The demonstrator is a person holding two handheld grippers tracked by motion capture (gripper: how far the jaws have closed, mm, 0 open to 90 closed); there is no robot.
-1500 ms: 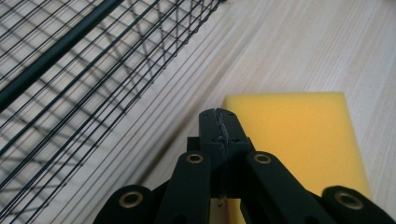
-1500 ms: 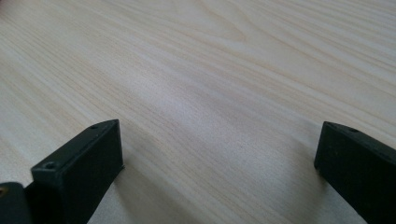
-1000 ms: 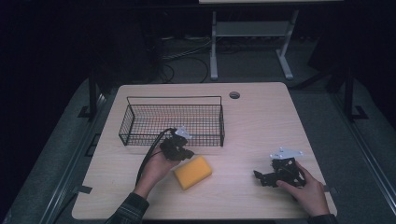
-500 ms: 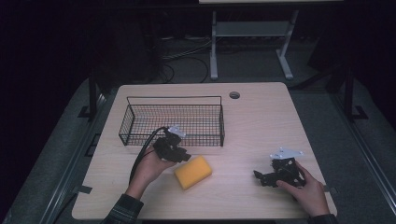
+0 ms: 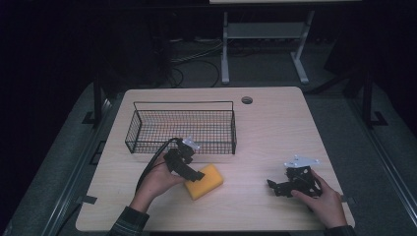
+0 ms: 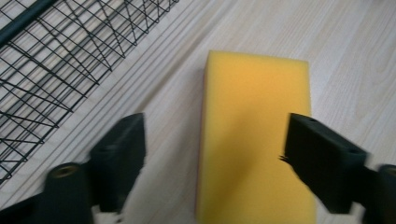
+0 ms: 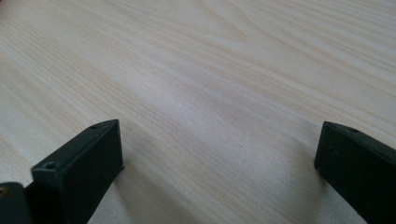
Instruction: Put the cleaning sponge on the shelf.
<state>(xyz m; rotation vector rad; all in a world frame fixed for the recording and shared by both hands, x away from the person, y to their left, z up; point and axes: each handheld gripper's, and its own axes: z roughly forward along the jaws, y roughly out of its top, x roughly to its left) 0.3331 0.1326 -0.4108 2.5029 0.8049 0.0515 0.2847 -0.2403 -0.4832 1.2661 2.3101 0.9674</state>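
Yellow sponge (image 6: 256,140) between spread jaws of left hand-held gripper (image 6: 217,158), right hand-held gripper (image 7: 219,172) likewise spread

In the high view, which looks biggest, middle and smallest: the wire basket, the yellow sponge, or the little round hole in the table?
1. Wire basket: clearly the biggest.
2. Yellow sponge: much smaller, partly covered by the left tool.
3. Round hole: the smallest, though it sits farther from the camera.

The sponge (image 5: 204,181) is plain yellow. Far left of it, the wire basket (image 5: 181,127) is a black grid. The table (image 5: 275,123) is pale wood grain.
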